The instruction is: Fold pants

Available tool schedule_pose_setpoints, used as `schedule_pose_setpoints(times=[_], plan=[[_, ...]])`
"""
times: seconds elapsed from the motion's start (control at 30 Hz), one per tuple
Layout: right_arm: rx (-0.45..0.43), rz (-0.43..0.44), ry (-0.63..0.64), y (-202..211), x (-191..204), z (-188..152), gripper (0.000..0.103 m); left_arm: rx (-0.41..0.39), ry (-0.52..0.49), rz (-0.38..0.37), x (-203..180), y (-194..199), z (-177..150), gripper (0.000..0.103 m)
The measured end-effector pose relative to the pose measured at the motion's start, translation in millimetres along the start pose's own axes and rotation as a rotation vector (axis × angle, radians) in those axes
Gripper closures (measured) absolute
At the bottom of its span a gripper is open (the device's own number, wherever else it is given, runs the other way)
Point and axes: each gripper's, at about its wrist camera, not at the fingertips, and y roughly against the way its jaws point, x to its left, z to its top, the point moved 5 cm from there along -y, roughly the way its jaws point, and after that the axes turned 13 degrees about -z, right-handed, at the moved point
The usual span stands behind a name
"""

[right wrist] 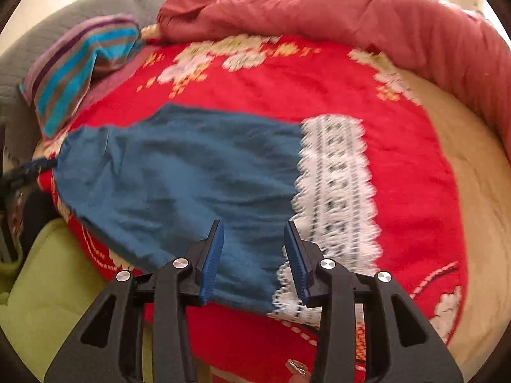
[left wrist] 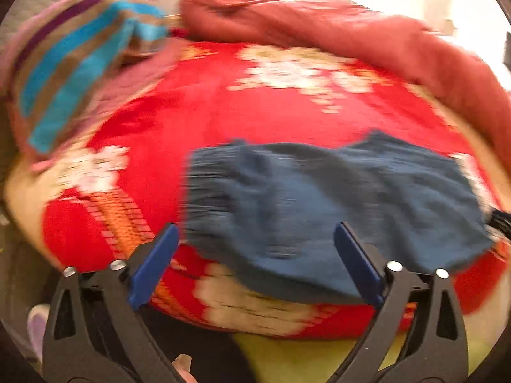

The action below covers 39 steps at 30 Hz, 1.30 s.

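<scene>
The blue pants (right wrist: pixel 179 172) lay flat on the red floral blanket (right wrist: pixel 399 166), near its front edge, waistband toward the blanket's left edge and a white lace hem (right wrist: pixel 335 191) toward the right. In the left wrist view the pants (left wrist: pixel 335 198) appeared blurred, with a gathered waistband at their left end. A dark drawstring (right wrist: pixel 28 169) trailed off the waistband past the blanket's left edge.

No containers were visible.

Right gripper (right wrist: pixel 254 245): jaws parted, holding nothing, hovering over the front edge of the pants just beside the seam where blue cloth met lace.
Left gripper (left wrist: pixel 255 255): jaws spread wide, holding nothing, straddling the pants' front edge near the waistband; contact with the cloth could not be determined.

A striped cloth (right wrist: pixel 80 63) sat at the blanket's far-left corner. A rust-red quilt (right wrist: pixel 351 9) was bunched along the far edge.
</scene>
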Motion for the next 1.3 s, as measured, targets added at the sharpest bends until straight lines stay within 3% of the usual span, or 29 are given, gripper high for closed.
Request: schedule_pose_setpoints(times=[0.07,0.1,0.13,0.17,0.27,0.4,0.47,0.53,0.6,0.73,0.87,0.97,1.1,1.3], plan=[[0.022,0.000,0.007,-7.6,2.0,-3.2,0.057,0.029,0.048,0.026,13.9,-11.6,-0.1,0.011],[0.033,0.004,0.008,-9.8,3.2,-5.0,0.056,0.038,0.072,-0.004,15.5,-19.4,-0.7,0.014],[0.049,0.008,0.006,-14.3,2.7,-6.9,0.055,0.038,0.081,-0.046,13.5,-24.5,-1.4,0.024],[0.055,0.009,0.004,-17.3,4.4,-7.9,0.055,0.049,0.091,-0.079,10.6,-30.6,-3.8,0.051],[0.059,0.019,0.006,-17.4,4.6,-9.4,0.055,0.043,0.069,-0.073,8.3,-28.5,-4.6,0.066],[0.070,0.029,0.020,-18.7,4.2,-12.4,0.055,-0.001,0.051,-0.025,18.3,-12.2,-2.2,0.065],[0.076,0.023,0.022,-22.8,6.2,-13.8,0.055,0.021,0.066,-0.031,25.5,-18.5,-7.0,0.063],[0.076,0.031,0.023,-23.3,7.4,-13.1,0.050,0.033,0.095,-0.048,30.9,-24.3,-12.8,0.058],[0.078,0.040,0.029,-21.9,7.0,-12.5,0.050,0.011,0.117,-0.042,37.1,-16.0,-11.9,0.046],[0.049,0.111,-0.034,-8.0,-5.6,-0.5,0.050,-0.115,0.106,0.015,38.8,27.7,8.0,0.045],[-0.044,0.111,-0.109,6.4,-35.7,32.1,0.050,-0.176,0.053,-0.051,12.1,50.5,32.5,0.045],[-0.082,0.069,-0.161,-4.4,-67.5,63.7,0.050,-0.130,-0.018,-0.129,-23.5,37.2,42.2,0.045],[-0.012,0.014,-0.234,-49.1,-108.4,89.2,0.050,-0.002,-0.072,-0.279,-74.2,-5.7,44.4,0.045],[0.082,0.041,-0.226,-101.7,-113.4,96.1,0.055,0.158,-0.182,-0.292,-118.5,-63.0,14.7,0.045]])
